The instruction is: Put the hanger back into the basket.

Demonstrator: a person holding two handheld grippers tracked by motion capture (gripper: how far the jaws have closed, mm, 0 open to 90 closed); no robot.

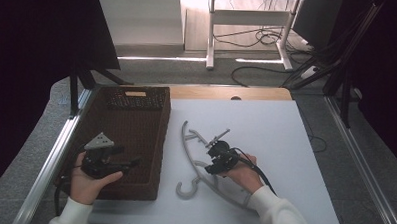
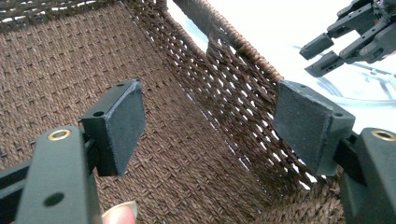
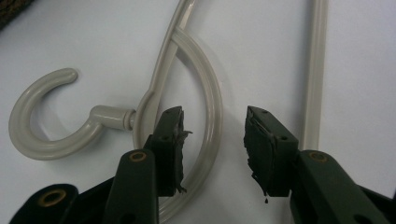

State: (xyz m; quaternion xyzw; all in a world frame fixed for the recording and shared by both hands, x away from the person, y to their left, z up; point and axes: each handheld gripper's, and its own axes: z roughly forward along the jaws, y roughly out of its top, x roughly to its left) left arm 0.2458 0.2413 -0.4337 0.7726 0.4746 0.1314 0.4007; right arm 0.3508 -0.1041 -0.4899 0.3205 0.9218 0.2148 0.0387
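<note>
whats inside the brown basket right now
Nothing lies on the woven floor of the basket that shows. The left gripper hovers open above it; the floor under that hand is covered, so unknown.

basket — rough brown weave | hanger — smooth plastic (slightly glossy)
</note>
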